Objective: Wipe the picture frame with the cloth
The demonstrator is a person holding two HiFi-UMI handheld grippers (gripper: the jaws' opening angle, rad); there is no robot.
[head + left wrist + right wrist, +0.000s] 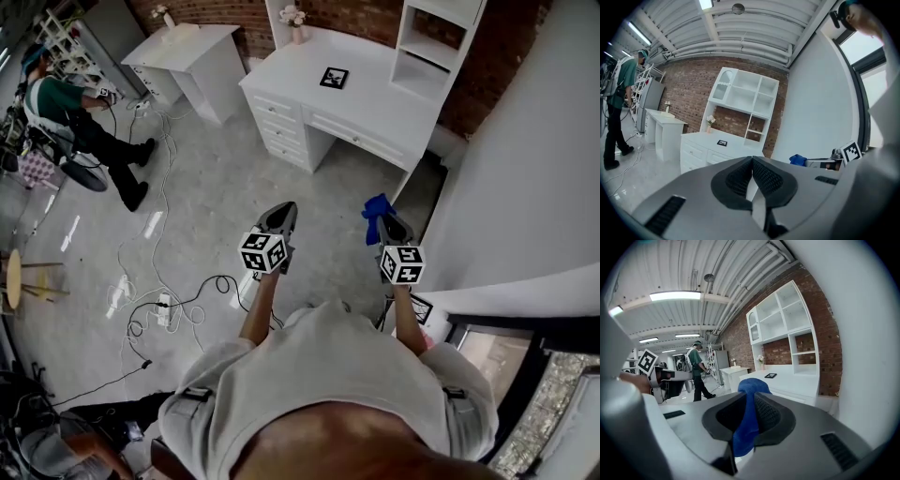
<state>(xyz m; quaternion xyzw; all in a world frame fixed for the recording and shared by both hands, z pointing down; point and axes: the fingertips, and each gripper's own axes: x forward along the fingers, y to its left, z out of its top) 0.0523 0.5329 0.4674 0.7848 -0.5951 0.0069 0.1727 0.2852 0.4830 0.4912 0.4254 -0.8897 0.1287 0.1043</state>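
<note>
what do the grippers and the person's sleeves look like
Both the left gripper and right gripper have grey bodies with dark, textured pads. Each carries a white cube with black square markers. The person wears a light, short-sleeved shirt.

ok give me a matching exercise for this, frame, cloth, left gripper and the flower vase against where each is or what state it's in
Things:
1. picture frame
2. cloth
3. left gripper
4. flower vase

Place or state:
A. shut, holding nothing
B. at the back edge of the desk
C. pinched in the right gripper
D. out on the open desk top

Pairs: 1-D, 2-C, 3-A, 4-B
</note>
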